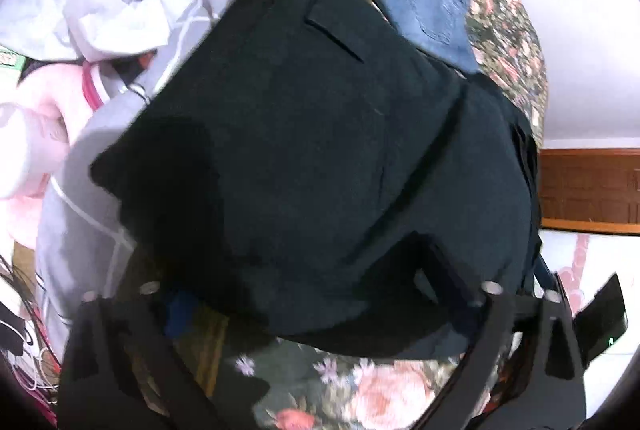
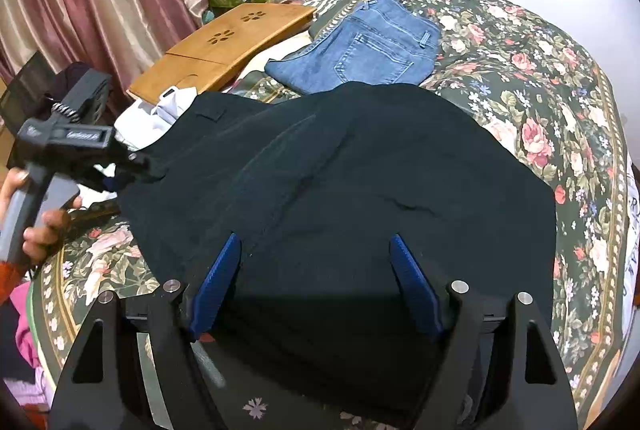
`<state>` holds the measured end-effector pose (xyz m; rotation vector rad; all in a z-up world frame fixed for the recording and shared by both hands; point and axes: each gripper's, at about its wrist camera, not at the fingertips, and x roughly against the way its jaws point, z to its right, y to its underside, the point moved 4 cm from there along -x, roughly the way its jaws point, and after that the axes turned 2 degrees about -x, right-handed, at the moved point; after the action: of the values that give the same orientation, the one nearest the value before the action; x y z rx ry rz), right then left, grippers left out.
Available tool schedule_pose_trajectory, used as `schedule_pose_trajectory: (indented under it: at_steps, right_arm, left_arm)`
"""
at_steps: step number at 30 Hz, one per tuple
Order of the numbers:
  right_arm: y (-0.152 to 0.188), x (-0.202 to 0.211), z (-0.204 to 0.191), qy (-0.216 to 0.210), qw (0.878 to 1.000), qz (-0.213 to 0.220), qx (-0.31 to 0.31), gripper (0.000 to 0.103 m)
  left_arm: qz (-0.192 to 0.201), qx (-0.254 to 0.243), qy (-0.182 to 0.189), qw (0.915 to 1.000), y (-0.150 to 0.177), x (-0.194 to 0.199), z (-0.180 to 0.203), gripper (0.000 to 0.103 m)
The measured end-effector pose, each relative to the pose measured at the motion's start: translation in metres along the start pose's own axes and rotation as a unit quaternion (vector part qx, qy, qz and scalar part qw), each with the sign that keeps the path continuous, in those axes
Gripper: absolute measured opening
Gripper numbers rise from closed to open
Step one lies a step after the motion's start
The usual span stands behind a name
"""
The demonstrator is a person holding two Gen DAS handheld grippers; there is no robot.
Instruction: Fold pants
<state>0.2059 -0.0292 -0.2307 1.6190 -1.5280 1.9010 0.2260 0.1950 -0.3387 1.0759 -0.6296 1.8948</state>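
Both your grippers met the black pants point(image 2: 360, 166): right gripper point(image 2: 316, 250) spread wide over them, left gripper point(image 2: 136, 166) at their far-left edge, grip unclear.

Right gripper point(image 2: 316, 254): jaws spread wide over black pants point(image 2: 360, 166) on floral bedspread point(image 2: 540, 90). Left gripper point(image 2: 138, 164) contacts the pants' left edge.

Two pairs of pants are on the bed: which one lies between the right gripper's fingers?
The black pants, spread nearest the camera; the folded blue jeans lie farther back, untouched.
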Motion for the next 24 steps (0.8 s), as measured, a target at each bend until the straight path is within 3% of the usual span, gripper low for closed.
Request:
schedule_pose_trajectory:
  at_steps: [3,5,7,10,12,13,16,20,24]
  right_arm:
    - [0.000,0.000,0.000,-0.004,1.000,0.001,-0.001,0.076]
    - [0.000,0.000,0.001,-0.006,1.000,0.001,-0.001,0.076]
    - [0.001,0.001,0.000,-0.007,1.000,0.002,-0.001,0.076]
    - [0.001,0.001,0.001,-0.007,1.000,0.002,-0.001,0.076]
    - [0.002,0.004,0.002,-0.008,1.000,0.004,-0.004,0.076]
    - [0.002,0.006,0.002,-0.010,1.000,0.005,-0.006,0.076]
    - [0.004,0.015,0.009,-0.021,1.000,0.008,-0.019,0.074]
    - [0.011,0.038,0.030,-0.023,0.998,0.026,-0.050,0.074]
    - [0.024,0.058,0.056,0.002,0.997,0.038,-0.070,0.074]
  left_arm:
    - [0.022,-0.006,-0.013,0.9997,-0.010,0.001,-0.002,0.065]
    - [0.045,-0.019,-0.041,0.9980,-0.016,0.004,-0.004,0.037]
    - [0.070,-0.036,-0.060,0.9951,-0.020,0.008,0.000,0.025]
    - [0.120,-0.085,-0.106,0.9834,-0.021,0.020,0.017,0.020]
    - [0.164,-0.130,-0.145,0.9671,-0.018,0.033,0.035,0.018]
    - [0.191,-0.156,-0.166,0.9548,-0.014,0.042,0.047,0.018]
    - [0.249,-0.209,-0.197,0.9249,-0.006,0.067,0.076,0.016]
    - [0.306,-0.257,-0.208,0.8927,0.002,0.093,0.115,0.015]
    - [0.355,-0.296,-0.205,0.8628,0.013,0.115,0.156,0.014]
